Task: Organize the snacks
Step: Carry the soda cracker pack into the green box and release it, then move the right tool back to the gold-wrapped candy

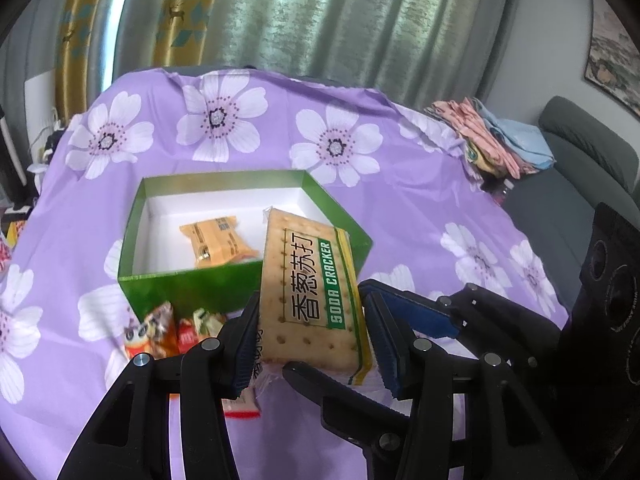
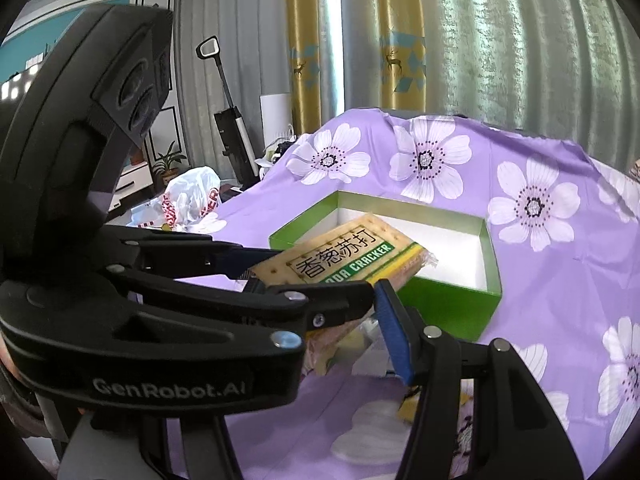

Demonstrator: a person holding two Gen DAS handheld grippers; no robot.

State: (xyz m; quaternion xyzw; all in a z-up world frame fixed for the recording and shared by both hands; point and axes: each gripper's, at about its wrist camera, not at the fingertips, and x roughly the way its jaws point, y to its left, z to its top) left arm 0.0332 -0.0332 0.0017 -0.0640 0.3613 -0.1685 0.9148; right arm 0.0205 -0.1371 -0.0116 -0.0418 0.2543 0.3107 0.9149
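The soda cracker pack (image 1: pixel 310 288) is lifted clear of the tabletop (image 1: pixel 420 208), pinched at its sides between the pads of the left hand-held gripper (image 1: pixel 310 344), its far end tilting over the near wall of the green box (image 1: pixel 192 288) just ahead of the jaws. The right hand-held gripper (image 2: pixel 340 320) comes in from the side; one pad seems to meet the pack's near edge, though whether it truly clamps I cannot tell, since its other finger is hidden. Inside the box lies one orange packet (image 1: pixel 218 240); the job looks barely begun, with small wrapped snacks (image 1: pixel 172 330) loose below and left of the left jaws. The surface wears a purple flowered cloth (image 1: pixel 224 120), folded cloths (image 1: pixel 496 136) at its far right corner, curtains (image 1: pixel 320 12) beyond.
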